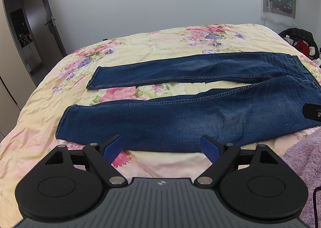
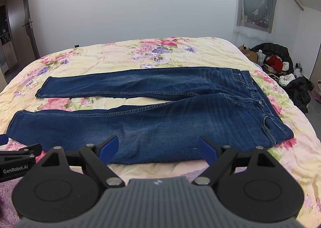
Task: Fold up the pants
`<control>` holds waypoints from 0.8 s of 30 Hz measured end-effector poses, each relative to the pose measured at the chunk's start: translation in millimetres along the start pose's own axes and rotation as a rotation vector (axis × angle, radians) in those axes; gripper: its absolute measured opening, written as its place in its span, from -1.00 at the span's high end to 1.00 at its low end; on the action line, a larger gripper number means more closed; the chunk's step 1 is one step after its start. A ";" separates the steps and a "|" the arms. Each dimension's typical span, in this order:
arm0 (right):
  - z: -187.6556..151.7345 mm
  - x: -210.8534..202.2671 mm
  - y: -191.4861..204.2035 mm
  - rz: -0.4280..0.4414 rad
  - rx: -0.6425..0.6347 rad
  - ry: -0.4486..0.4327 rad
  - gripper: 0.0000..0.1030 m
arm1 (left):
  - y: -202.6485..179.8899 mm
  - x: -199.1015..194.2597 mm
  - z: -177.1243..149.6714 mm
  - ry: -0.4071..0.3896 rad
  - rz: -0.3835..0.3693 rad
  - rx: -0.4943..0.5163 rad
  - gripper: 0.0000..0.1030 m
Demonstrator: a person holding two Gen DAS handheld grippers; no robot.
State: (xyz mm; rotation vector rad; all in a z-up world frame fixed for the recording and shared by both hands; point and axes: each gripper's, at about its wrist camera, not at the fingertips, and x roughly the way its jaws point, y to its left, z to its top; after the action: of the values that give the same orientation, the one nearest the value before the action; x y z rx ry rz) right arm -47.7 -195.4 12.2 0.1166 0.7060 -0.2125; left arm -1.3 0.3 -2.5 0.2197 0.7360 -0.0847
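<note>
Dark blue denim pants (image 2: 152, 115) lie flat, legs parted, on the floral bedspread (image 2: 112, 55); each hand-held gripper gapes wide.

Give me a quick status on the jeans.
Left hand-held gripper open, right hand-held gripper open. Jeans flat on bedspread, unfolded, legs apart. Nothing blocking.

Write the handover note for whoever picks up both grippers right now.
Left gripper: open, empty, hovering at the near edge of the near leg.
Right gripper: open, empty, also at the near edge, closer to the waist.
Dark blue denim jeans: spread flat on the floral yellow quilt, legs apart, hems to the left, waistband to the right.
Done: jeans laid out; no fold yet.
Left: probably bring one leg over the other, then fold hems toward the waistband.
</note>
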 end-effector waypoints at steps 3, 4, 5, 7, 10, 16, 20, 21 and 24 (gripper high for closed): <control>0.2 0.2 0.1 -0.002 0.000 0.001 -0.60 | -0.5 0.0 0.3 0.001 0.000 -0.001 -0.97; 0.8 0.4 0.3 -0.001 0.000 0.002 -0.60 | -0.7 0.0 0.4 0.002 0.000 -0.001 -0.97; 0.7 0.5 0.6 -0.001 0.000 0.002 -0.60 | -0.7 0.0 0.5 0.002 0.001 0.000 -0.97; 0.8 0.6 0.7 -0.002 0.000 0.002 -0.60 | -0.3 0.0 0.6 0.001 0.000 0.000 -0.97; 0.5 0.7 1.0 -0.002 0.000 0.003 -0.60 | -0.2 0.1 0.9 0.001 0.000 0.000 -0.97; 2.3 0.5 -0.1 0.001 -0.001 0.002 -0.60 | 0.4 -0.3 1.6 0.002 -0.002 0.000 -0.97; 2.4 0.9 -0.8 0.001 0.001 0.006 -0.60 | 1.1 0.2 2.9 0.008 -0.006 0.000 -0.97; 2.7 0.7 -1.3 0.000 0.002 0.006 -0.60 | 1.2 0.1 3.0 0.009 -0.006 -0.001 -0.97; 2.4 0.7 -1.6 0.001 0.004 0.006 -0.60 | 1.7 0.5 2.8 0.009 -0.007 0.000 -0.97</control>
State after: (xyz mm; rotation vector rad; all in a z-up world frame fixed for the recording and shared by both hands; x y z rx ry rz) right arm -46.0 -197.5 13.5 0.1209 0.7119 -0.2127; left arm 1.2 1.3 -0.5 0.2172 0.7459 -0.0906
